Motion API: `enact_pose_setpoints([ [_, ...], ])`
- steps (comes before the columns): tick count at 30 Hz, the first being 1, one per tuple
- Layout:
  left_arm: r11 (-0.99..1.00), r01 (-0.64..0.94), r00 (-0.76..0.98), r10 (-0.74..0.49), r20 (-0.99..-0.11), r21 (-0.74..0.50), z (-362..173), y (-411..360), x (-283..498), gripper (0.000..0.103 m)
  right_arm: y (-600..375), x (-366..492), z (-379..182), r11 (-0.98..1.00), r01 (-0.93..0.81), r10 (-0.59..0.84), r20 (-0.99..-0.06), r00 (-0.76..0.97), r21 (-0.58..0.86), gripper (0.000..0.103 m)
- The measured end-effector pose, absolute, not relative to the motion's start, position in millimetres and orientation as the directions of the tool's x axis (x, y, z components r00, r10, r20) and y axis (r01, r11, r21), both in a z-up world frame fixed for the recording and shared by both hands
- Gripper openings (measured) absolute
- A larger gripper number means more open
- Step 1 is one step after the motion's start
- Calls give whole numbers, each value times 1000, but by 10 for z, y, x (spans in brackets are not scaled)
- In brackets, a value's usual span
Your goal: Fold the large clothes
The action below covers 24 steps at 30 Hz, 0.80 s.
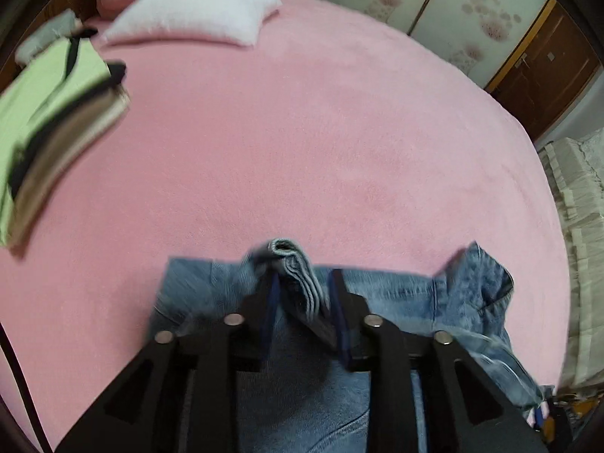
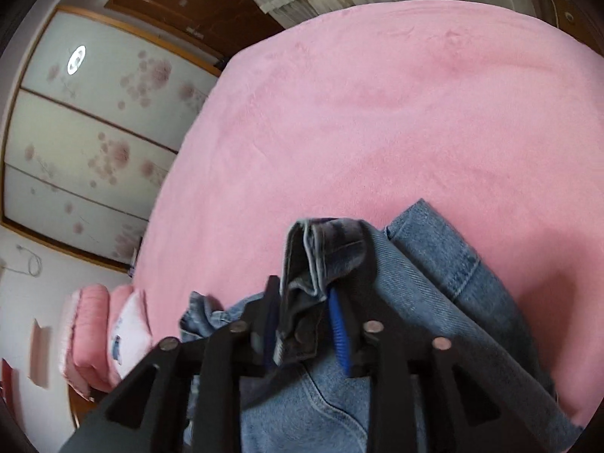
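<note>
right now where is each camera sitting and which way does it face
Left wrist: rides the left hand-held gripper, looking along its fingers across the pink bed toward the white pillow and a stack of folded clothes; both fingers show, clamping the jeans.
Right wrist: rides the right hand-held gripper, facing over the bed toward flowered sliding doors; both fingers show, pinching denim.
Shared: the jeans, bed, pillow and flowered doors.

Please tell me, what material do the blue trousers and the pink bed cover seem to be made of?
The jeans look like cotton denim in a faded, washed blue: a diagonal twill weave and pale stitched seams show, and both the left gripper and the right gripper pinch thick bunched folds. The pink bed cover looks like soft fleece or plush, matte with a short fuzzy nap; the exact fibre cannot be told.
</note>
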<state>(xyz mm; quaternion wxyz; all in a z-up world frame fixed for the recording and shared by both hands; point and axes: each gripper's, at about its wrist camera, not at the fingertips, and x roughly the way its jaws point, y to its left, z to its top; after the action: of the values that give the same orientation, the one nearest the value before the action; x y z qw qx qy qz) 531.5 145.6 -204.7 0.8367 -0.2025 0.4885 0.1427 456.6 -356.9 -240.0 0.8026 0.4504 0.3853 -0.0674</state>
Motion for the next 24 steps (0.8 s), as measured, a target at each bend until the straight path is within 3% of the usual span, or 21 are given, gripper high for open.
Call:
enact_pose_setpoints([
  [2,892,-429,517,113,-848,-143,-1916,1462,5289,38,-3580,4593,-2299,626,451,195,-688,699,636,31],
  [4,914,-388,540,117,-834,-122,-1777,1407,5263,40,-3574,4611,-2140,683,429,160,-695,701,591,33],
  [9,958,-246,492,-9,-870,-150,-1716,1104,5072,41,-3349,4554,-1781,825,245,225,-694,684,509,33],
  [12,949,-183,410,-162,-897,-255,-1858,852,4895,40,-3055,4480,-1693,877,91,315,-709,631,471,33],
  [14,931,-164,342,-257,-904,-326,-1999,670,4750,40,-2828,4397,-1720,869,4,399,-707,584,494,26],
  [16,918,-159,297,-307,-904,-364,-2118,534,4602,30,-2571,4245,-1868,829,-66,508,-696,507,556,9],
  [18,922,-149,242,-316,-917,-357,-2258,337,4430,16,-2331,4121,-2048,803,-83,565,-708,424,590,5],
  [24,951,-112,138,-273,-952,-289,-2576,-20,4040,7,-1782,3793,-2498,743,-97,665,-712,226,662,0],
])
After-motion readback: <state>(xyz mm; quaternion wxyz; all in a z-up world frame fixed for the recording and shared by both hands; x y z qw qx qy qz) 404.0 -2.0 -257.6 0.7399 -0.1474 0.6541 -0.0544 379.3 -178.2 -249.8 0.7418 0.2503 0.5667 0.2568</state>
